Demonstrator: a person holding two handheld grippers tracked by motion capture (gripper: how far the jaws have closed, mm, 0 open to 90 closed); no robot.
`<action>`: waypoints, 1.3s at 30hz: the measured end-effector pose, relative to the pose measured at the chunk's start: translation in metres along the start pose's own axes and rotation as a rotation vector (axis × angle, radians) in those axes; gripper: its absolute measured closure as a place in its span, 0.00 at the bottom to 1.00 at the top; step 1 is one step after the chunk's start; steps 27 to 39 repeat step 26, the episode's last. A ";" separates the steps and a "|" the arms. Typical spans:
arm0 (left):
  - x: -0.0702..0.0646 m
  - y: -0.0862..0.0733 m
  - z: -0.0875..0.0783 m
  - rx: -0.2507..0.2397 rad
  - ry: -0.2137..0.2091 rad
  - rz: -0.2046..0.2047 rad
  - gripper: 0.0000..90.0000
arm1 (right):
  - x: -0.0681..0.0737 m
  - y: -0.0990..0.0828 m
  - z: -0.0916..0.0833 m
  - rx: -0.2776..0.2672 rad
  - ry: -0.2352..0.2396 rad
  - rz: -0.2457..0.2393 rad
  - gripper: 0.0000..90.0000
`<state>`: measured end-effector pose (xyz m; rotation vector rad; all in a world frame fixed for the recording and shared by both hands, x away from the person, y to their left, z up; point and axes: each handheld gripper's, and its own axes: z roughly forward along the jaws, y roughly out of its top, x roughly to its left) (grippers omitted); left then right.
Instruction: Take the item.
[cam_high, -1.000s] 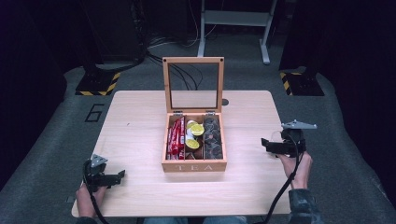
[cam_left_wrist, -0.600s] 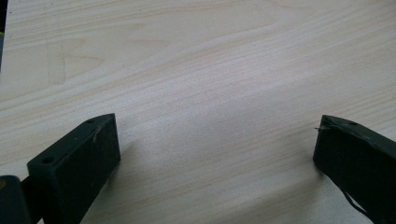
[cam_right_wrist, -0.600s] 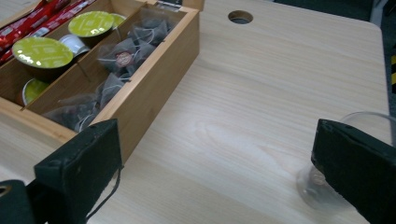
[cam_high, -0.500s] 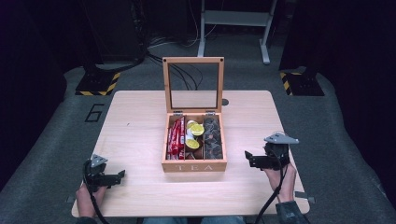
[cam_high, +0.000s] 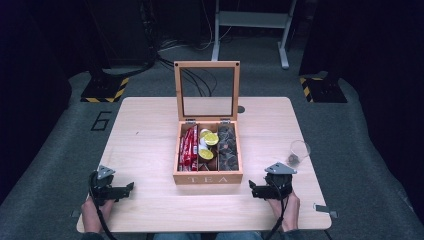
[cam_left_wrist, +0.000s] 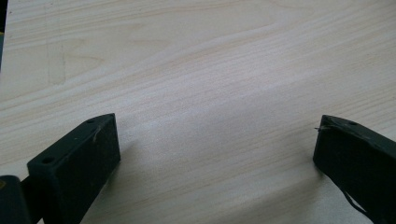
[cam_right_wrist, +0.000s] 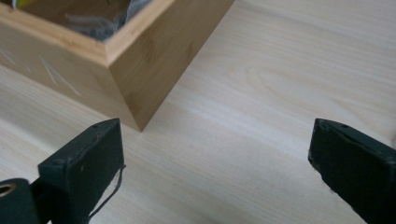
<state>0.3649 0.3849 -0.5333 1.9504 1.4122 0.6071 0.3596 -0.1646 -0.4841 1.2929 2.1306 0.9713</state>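
Observation:
An open wooden tea box (cam_high: 207, 177) stands mid-table with its glass lid (cam_high: 206, 63) upright. It holds red packets (cam_high: 188, 147), yellow-green ones (cam_high: 207, 145) and dark ones (cam_high: 227, 147). My right gripper (cam_high: 252, 190) lies low near the front edge, just right of the box. Its jaws have just been opening and stand open with only bare wood between them (cam_right_wrist: 215, 140), and the box corner (cam_right_wrist: 154, 56) is close ahead. My left gripper (cam_high: 131, 186) rests at the front left, open over bare tabletop (cam_left_wrist: 217, 135).
A small clear glass (cam_high: 299, 151) with something dark in it stands near the table's right edge. A small metal piece (cam_high: 322, 208) sits at the front right corner. Dark floor, cables and stand feet surround the table.
My right gripper has come down and in from the right edge to the front, beside the box. The glass now shows where it was. The left gripper has kept still.

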 end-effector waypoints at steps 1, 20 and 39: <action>0.000 0.000 0.000 0.000 0.000 0.000 0.00 | 0.000 0.000 0.000 0.000 0.000 0.000 0.03; 0.000 0.000 0.000 0.000 -0.001 0.000 0.00 | 0.002 -0.032 0.035 0.072 0.032 -0.001 0.00; 0.000 0.000 0.000 0.000 -0.001 0.000 0.00 | 0.001 -0.031 0.035 0.074 0.042 -0.003 0.00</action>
